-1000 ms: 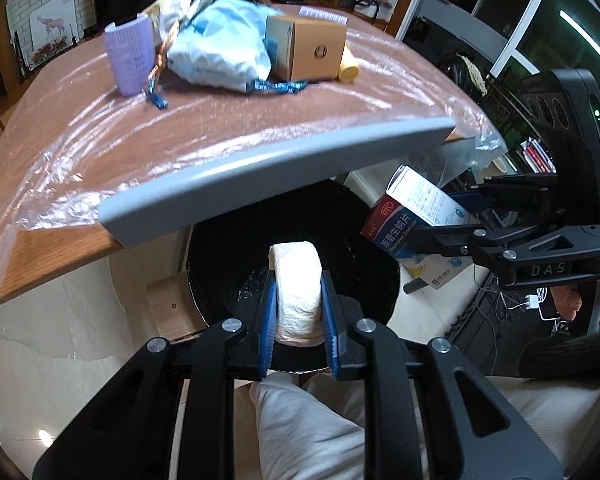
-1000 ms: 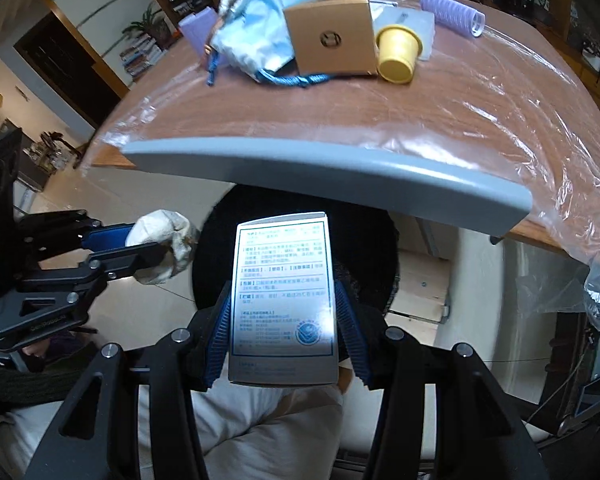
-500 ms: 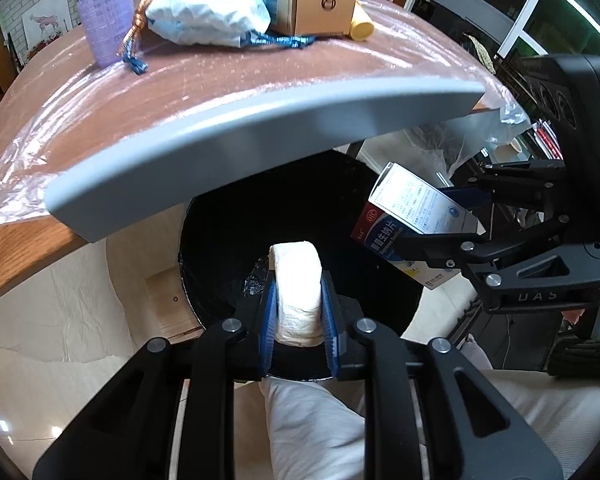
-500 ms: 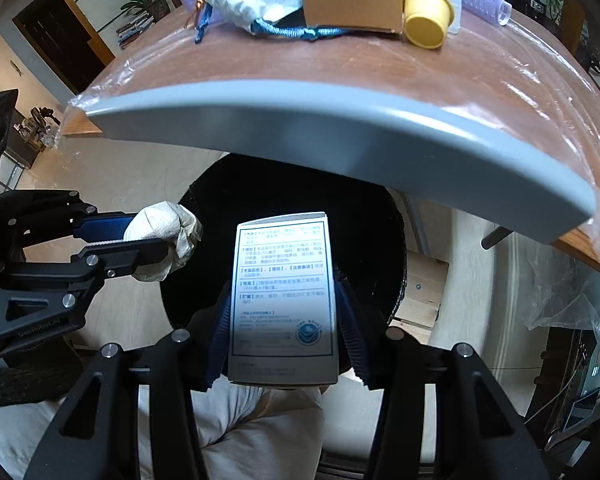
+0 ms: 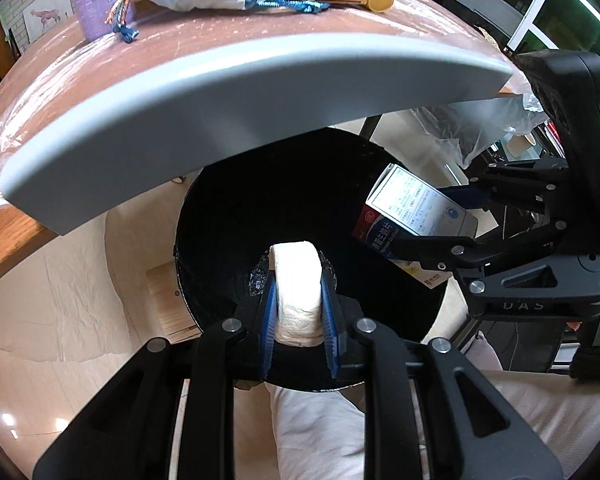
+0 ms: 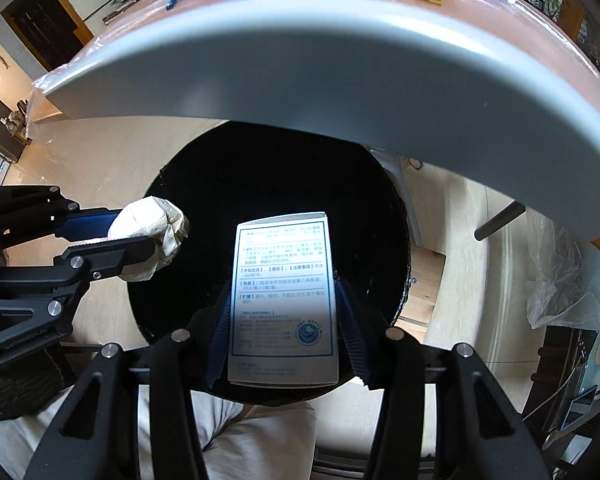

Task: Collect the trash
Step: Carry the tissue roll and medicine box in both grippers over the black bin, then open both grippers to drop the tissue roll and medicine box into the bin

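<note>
We're holding both pieces of trash over the black bin (image 5: 228,216), below the table edge (image 5: 260,92), so they'll fall inside. L gripper (image 5: 299,304) is pinching narrow on the wadded tissue (image 5: 298,280); R gripper (image 6: 284,312) is clamping the medicine box (image 6: 283,300) by its sides, w/ neither released yet.

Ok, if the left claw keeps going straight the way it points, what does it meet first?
Probably the dark inside of the black bin: the left claw, shut on the tissue wad, points into its mouth. Nothing shows in between, though depth is unclear.
</note>
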The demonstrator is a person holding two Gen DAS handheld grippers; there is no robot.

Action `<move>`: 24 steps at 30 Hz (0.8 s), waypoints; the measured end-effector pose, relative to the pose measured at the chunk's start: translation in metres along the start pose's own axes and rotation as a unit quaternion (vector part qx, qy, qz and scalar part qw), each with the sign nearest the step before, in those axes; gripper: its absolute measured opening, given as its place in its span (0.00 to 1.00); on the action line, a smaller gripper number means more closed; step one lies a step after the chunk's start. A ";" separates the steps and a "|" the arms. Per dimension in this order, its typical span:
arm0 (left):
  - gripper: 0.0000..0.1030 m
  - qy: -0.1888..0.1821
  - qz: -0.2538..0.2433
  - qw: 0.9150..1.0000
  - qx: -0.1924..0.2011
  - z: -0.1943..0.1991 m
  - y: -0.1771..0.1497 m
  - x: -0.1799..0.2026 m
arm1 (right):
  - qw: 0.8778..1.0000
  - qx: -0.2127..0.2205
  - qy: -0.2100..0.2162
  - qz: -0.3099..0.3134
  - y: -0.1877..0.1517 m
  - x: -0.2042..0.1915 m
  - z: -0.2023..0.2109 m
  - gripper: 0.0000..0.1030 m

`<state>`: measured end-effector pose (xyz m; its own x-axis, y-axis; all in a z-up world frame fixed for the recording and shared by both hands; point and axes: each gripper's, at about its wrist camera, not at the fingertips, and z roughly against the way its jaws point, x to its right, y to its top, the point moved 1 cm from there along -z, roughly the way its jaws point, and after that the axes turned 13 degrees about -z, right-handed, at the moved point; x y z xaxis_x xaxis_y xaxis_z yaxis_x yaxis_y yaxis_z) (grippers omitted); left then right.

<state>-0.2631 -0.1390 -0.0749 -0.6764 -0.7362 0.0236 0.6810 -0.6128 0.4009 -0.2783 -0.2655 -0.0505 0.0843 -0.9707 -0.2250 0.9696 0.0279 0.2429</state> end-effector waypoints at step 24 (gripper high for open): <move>0.22 0.013 -0.021 0.999 -0.037 -0.048 0.005 0.010 | 1.000 -0.011 -0.019 -0.002 0.004 0.005 -0.016 0.47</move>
<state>-0.2528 -0.1637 -0.1166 -0.6981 -0.7159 -0.0160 0.6717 -0.6625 0.3315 -0.2708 -0.2661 -0.0659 0.0726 -0.9791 -0.1897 0.9746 0.0293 0.2219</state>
